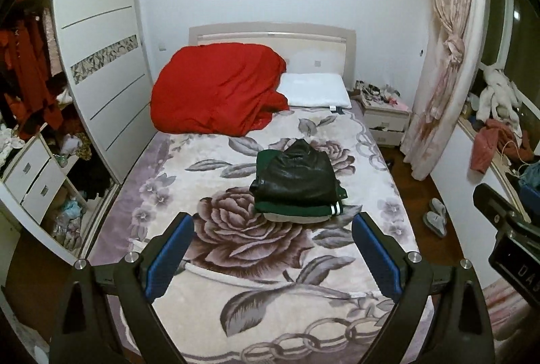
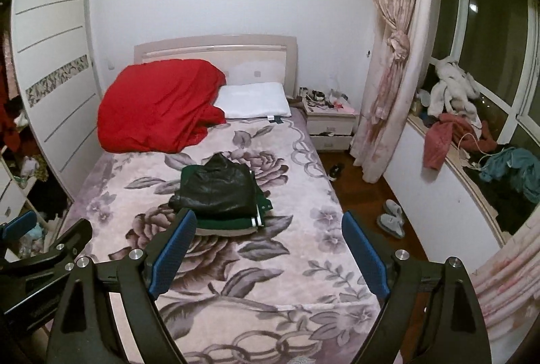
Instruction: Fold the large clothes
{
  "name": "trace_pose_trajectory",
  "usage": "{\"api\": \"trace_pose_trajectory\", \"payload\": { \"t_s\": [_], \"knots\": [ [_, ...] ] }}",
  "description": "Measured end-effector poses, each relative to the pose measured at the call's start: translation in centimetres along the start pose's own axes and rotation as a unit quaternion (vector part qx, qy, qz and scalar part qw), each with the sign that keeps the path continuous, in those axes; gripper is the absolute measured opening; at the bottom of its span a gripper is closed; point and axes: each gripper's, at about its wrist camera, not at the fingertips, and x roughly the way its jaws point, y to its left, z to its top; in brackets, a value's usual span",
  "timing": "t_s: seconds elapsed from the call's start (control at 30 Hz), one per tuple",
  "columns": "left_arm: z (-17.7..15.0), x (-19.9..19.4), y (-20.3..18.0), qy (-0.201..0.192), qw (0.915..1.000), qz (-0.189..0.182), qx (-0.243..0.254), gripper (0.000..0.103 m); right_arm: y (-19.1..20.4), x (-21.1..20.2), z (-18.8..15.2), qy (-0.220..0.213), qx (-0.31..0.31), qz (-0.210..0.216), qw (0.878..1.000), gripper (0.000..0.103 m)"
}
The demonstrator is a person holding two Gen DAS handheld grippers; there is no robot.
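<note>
A: A folded stack of clothes (image 1: 298,187), a black leather-look garment on top of dark green pieces, is seen resting mid-bed on the floral blanket (image 1: 236,239). No edge is left hanging loose; the fold in hand is judged finished.

B: And the tools?

A: The left gripper (image 1: 272,257) and the right gripper (image 2: 269,254) are both held above the blanket on the footboard side of the stack, jaws released and spread wide, nothing gripped. The stack is touched by neither.

B: What is called for next?

A: Another large garment would have to be fetched and spread flat on the bare blanket beside the stack, it is judged. The red quilt (image 1: 216,90), heaped beyond the stack against the headboard, sits beside a white pillow (image 1: 315,90).

B: Is anything shown by one camera only?

A: The open wardrobe (image 1: 30,87), crammed with red clothing, is shown fully only by the left view. The window ledge (image 2: 449,158) strewn with garments, right of the stack, is laid out far better by the right view.
</note>
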Motion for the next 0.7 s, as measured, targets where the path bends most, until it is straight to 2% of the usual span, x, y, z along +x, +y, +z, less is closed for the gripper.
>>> {"api": "trace_pose_trajectory", "payload": {
  "t_s": [0.4, 0.5, 0.7],
  "knots": [
    [-1.1, -2.9, -0.5, -0.015, 0.9998, 0.014, 0.002, 0.096, -0.8, -3.4, -0.6, -0.006, 0.007, 0.013, 1.000, 0.093],
    [-1.3, -3.5, -0.6, -0.023, 0.9996, 0.015, 0.000, 0.103, -0.9, -4.3, -0.4, -0.015, 0.002, 0.017, 1.000, 0.094],
    [-1.4, -4.7, -0.6, -0.036, 0.9992, 0.017, -0.002, 0.103, -0.9, -5.4, -0.1, -0.024, -0.005, 0.019, 1.000, 0.096]
  ]
}}
